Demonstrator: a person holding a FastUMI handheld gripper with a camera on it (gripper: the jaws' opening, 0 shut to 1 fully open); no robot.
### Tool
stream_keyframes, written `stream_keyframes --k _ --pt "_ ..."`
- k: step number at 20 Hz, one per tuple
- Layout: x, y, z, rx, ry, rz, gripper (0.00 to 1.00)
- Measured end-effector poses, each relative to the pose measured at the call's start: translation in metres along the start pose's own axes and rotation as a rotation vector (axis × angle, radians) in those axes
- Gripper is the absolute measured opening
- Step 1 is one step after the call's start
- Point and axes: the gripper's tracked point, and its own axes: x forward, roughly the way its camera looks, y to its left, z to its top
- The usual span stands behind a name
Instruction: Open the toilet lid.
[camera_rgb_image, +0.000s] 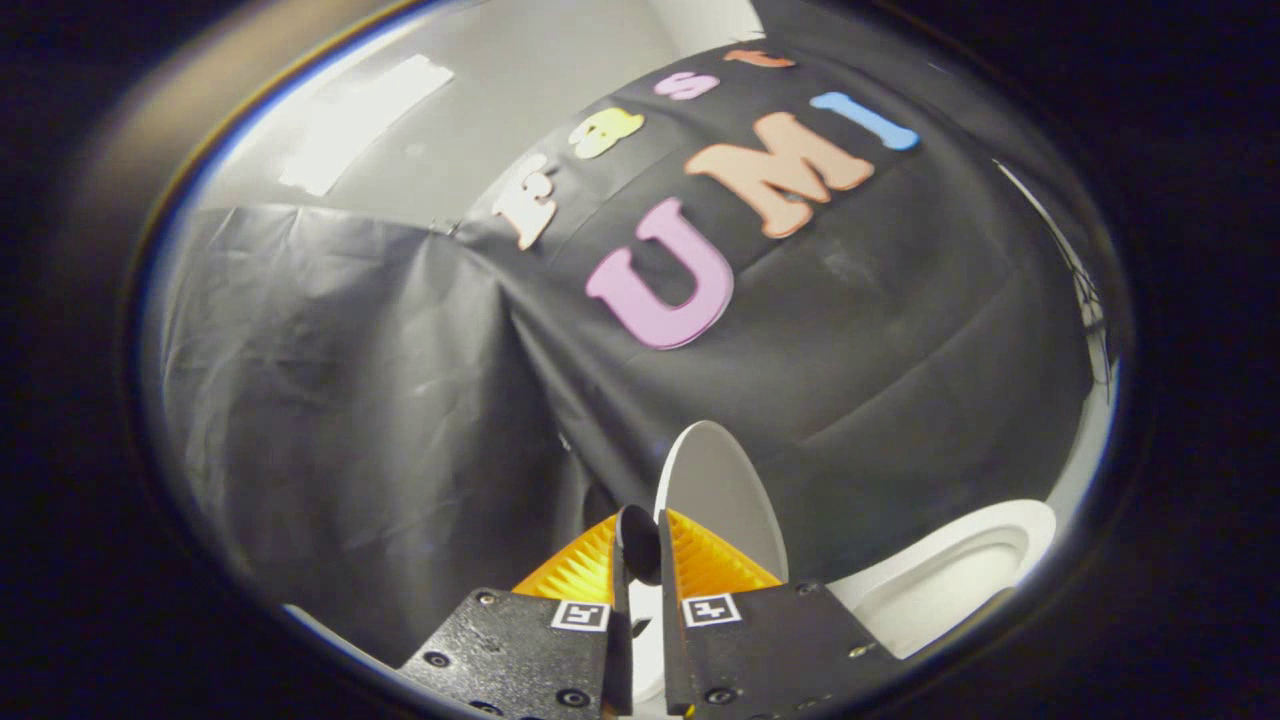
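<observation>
gripper (640, 535): the two orange ribbed fingers (580, 570) stand nearly together, clamped on the edge of the lid (715, 490), which passes between them. lid: white, raised upright, its edge turned toward the camera, rising just beyond the fingertips against the black cloth wall (400, 400). bowl (950, 575): white, open, lying to the right of the fingers and below the lid. black finger mounts (520, 645) each carry a square marker. grey ceiling (500, 90) shows above the cloth.
</observation>
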Motion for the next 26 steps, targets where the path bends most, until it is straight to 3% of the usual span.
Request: stream_keyframes --k 9,13,17,21,26 --pt "0.065 0.090 -0.053 -0.232 0.181 0.131 0.12" --pt "0.076 0.104 -0.075 -0.354 0.285 0.168 0.16" --pt "0.079 0.107 -0.075 -0.389 0.313 0.166 0.19" --pt "0.075 0.101 -0.066 -0.413 0.289 0.107 0.28" --pt "0.072 0.088 -0.051 -0.360 0.252 0.150 0.44"
